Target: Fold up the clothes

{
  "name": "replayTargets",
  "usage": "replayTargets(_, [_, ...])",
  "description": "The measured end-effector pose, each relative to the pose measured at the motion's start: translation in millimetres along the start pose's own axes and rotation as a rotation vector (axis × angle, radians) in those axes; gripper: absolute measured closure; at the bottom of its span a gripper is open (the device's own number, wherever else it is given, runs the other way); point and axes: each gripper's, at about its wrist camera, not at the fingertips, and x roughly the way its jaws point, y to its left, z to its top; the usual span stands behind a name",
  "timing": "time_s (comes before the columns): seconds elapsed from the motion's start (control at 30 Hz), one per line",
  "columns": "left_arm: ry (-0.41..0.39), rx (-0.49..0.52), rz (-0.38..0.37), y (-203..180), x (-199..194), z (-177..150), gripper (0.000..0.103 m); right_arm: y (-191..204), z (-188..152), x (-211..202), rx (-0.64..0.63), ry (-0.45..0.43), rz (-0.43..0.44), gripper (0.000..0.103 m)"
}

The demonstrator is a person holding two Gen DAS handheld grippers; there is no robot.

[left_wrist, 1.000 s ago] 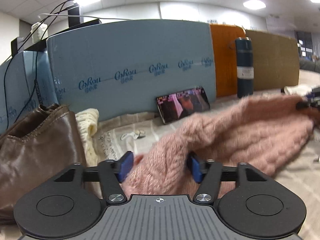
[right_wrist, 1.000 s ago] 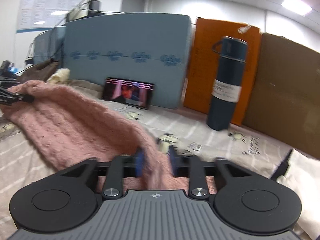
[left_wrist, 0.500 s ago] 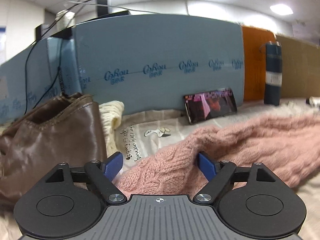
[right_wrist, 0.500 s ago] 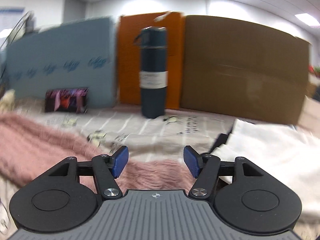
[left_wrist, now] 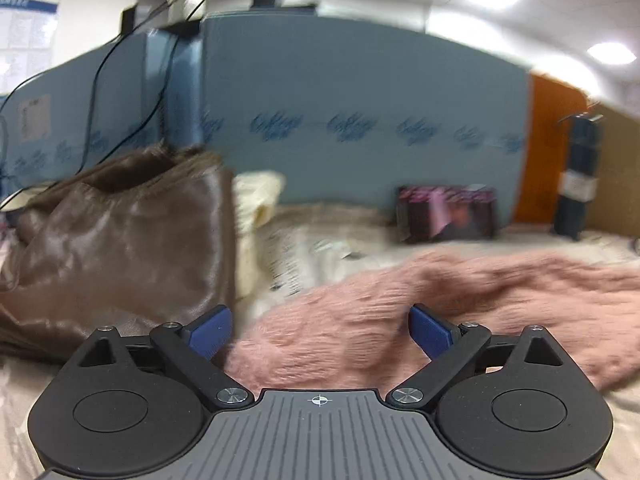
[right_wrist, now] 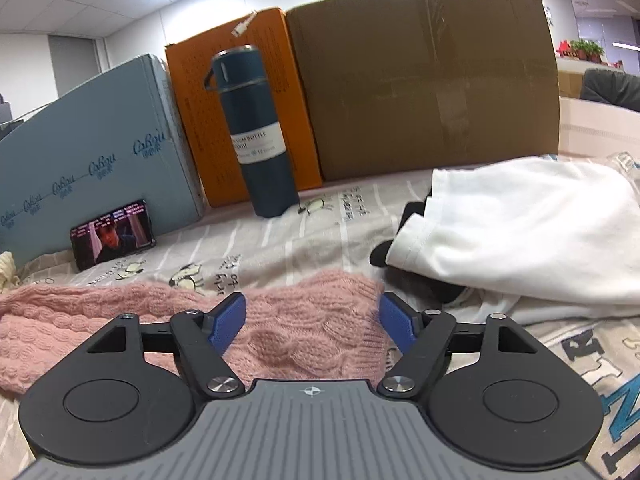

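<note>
A pink cable-knit sweater [left_wrist: 460, 296] lies flat on the printed bedsheet [right_wrist: 280, 240]; it also shows in the right wrist view [right_wrist: 280, 332]. My left gripper [left_wrist: 320, 328] is open, its blue pads apart just above the sweater's left end. My right gripper [right_wrist: 312, 320] is open, its pads spread on either side of the sweater's right end. Neither holds anything. The left wrist view is motion-blurred.
A brown leather garment [left_wrist: 120, 248] and a cream knit [left_wrist: 256, 196] lie at the left. A folded white garment [right_wrist: 520, 240] lies on something black at the right. A blue bottle [right_wrist: 256, 136], a phone [right_wrist: 114, 234] and boxes [right_wrist: 420, 88] stand along the back.
Both grippers have opened and let go of the pink sweater, which was held up and now lies flat on the sheet. Both grippers have pulled back a little.
</note>
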Motion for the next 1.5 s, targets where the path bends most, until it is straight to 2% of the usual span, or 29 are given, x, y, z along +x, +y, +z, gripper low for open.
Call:
replayTargets(0.17, [-0.003, 0.138, 0.072, -23, 8, 1, 0.005, 1, -4, 9, -0.011, 0.065, -0.071, 0.032])
replayTargets(0.23, [-0.031, 0.151, 0.066, -23, 3, 0, 0.005, 0, -7, 12, -0.001, 0.094, -0.115, 0.029])
replayTargets(0.3, [-0.070, 0.141, 0.052, -20, -4, -1, 0.005, -2, -10, 11, 0.024, 0.098, -0.112, 0.030])
replayTargets(0.33, [-0.090, 0.131, 0.043, -17, -7, -2, 0.004, -2, -10, 9, 0.037, 0.094, -0.106, 0.039])
replayTargets(0.37, [-0.112, 0.119, 0.030, -14, -11, -2, 0.004, -3, -11, 7, 0.049, 0.089, -0.099, 0.055])
replayTargets(0.47, [-0.170, 0.096, -0.028, -8, -21, -4, 0.003, 1, -12, -1, 0.046, 0.035, -0.114, 0.083])
replayTargets(0.57, [-0.200, 0.085, -0.057, -7, -27, -5, 0.003, 16, -9, -15, 0.002, -0.060, -0.126, 0.085])
replayTargets(0.73, [-0.235, 0.074, -0.072, -7, -34, -6, 0.003, 44, 17, -23, -0.105, -0.190, -0.133, 0.085])
replayTargets(0.83, [-0.239, 0.059, -0.072, -4, -34, -6, 0.003, 58, 36, -16, -0.167, -0.234, -0.135, 0.085])
replayTargets(1.13, [-0.229, 0.028, -0.081, 3, -33, -6, 0.003, 44, 33, 35, -0.184, -0.044, -0.212, 0.085])
replayTargets(1.3, [-0.215, 0.026, -0.082, 3, -30, -5, 0.003, 39, 29, 38, -0.162, -0.002, -0.241, 0.082])
replayTargets(1.4, [-0.214, 0.024, -0.085, 3, -30, -5, 0.003, 35, 26, 31, -0.146, 0.006, -0.275, 0.061])
replayTargets(1.43, [-0.214, 0.024, -0.085, 3, -30, -5, 0.003, 34, 26, 28, -0.141, 0.008, -0.286, 0.049])
replayTargets(1.5, [-0.213, 0.025, -0.086, 3, -30, -5, 0.003, 31, 22, 26, -0.128, 0.020, -0.290, 0.047])
